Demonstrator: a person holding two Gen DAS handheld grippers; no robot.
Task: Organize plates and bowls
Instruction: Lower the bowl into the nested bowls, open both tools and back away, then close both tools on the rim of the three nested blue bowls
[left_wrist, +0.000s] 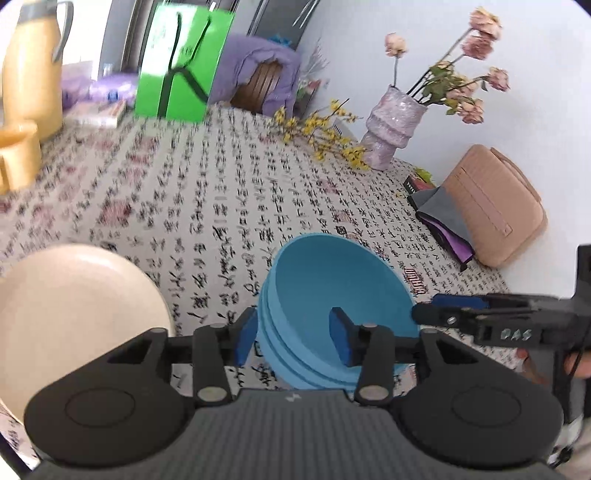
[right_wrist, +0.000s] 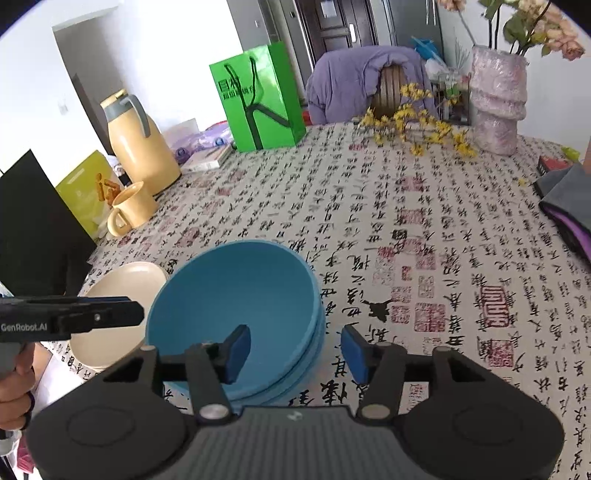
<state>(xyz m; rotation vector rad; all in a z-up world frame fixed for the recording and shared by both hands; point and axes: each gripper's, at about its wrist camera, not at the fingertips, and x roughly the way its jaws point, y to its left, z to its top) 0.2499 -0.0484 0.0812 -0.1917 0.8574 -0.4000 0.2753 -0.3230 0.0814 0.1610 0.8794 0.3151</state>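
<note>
Three blue bowls (left_wrist: 332, 295) are sitting nested in one stack on the surface (right_wrist: 406, 229), judging by the rims; the top bowl is holding nothing. One cream plate stack (right_wrist: 122, 295) is lying just beside it; its count cannot be told. The left hand-held gripper (left_wrist: 293, 334) is standing released, its pads straddling the stack's near rim without pressing. The right hand-held gripper (right_wrist: 295, 350) is likewise standing released astride the opposite rim. One vase (right_wrist: 496, 99) is holding flowers.

Home: tablecloth (right_wrist: 406, 229), flower vase (right_wrist: 496, 103)
</note>
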